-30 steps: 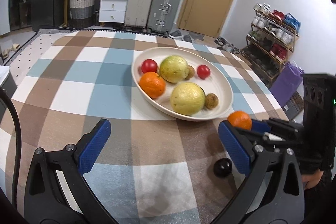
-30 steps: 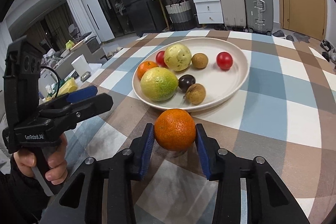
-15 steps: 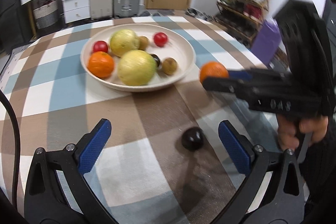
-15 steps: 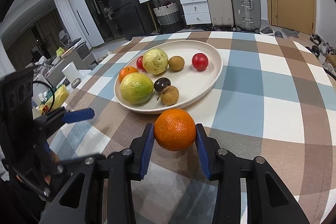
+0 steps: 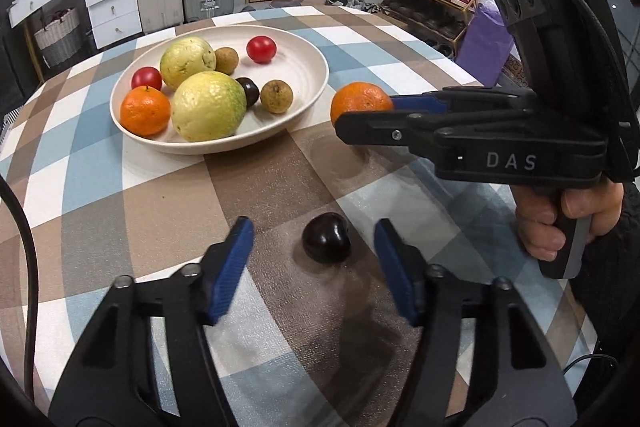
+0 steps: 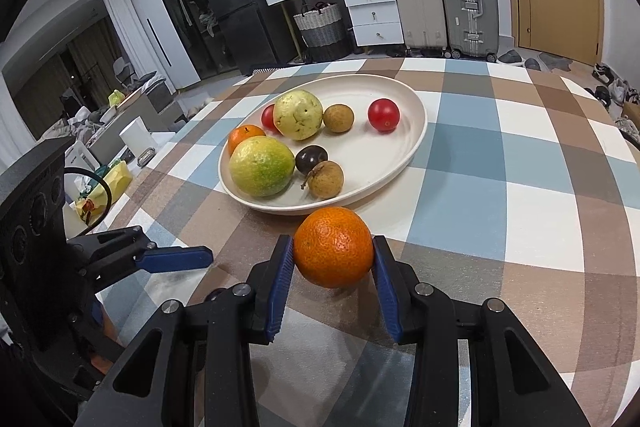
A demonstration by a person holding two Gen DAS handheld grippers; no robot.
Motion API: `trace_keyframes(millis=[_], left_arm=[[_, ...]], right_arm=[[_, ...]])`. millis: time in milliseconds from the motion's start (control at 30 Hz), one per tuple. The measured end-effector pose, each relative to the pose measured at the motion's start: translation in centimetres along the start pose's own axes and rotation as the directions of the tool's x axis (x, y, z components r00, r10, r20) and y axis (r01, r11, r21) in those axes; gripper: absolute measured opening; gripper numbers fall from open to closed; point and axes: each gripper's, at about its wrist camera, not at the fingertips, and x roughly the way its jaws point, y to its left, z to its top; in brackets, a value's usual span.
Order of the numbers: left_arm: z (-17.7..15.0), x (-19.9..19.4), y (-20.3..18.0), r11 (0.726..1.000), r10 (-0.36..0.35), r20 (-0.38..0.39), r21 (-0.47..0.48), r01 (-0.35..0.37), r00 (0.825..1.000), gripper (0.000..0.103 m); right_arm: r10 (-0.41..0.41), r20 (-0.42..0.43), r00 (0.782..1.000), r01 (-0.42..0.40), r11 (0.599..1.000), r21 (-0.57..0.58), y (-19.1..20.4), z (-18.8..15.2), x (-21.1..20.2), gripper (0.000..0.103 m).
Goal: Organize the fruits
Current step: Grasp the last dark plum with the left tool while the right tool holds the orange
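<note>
Right hand-held gripper (image 6: 333, 277) clamps an orange (image 6: 333, 247) between both blue pads, held above the checked worktop (image 6: 500, 195) just short of the near rim of the plate (image 6: 416, 131). Left hand-held gripper (image 5: 314, 261) stands open, its fingers astride a dark plum (image 5: 325, 243) lying on bare cloth. The plate's right half lies bare around a red tomato (image 6: 383, 115).
</note>
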Motion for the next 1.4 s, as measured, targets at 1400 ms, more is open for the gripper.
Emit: trace_keyframes(millis=[1400], left_arm=[[1.0, -2.7, 2.6, 0.995, 0.027, 0.124, -0.1, -0.014, 0.992, 0.022]], right_arm=[[-0.015, 0.092, 0.996, 0.013, 1.0, 0.025, -0.3, 0.4, -1.3, 0.04]])
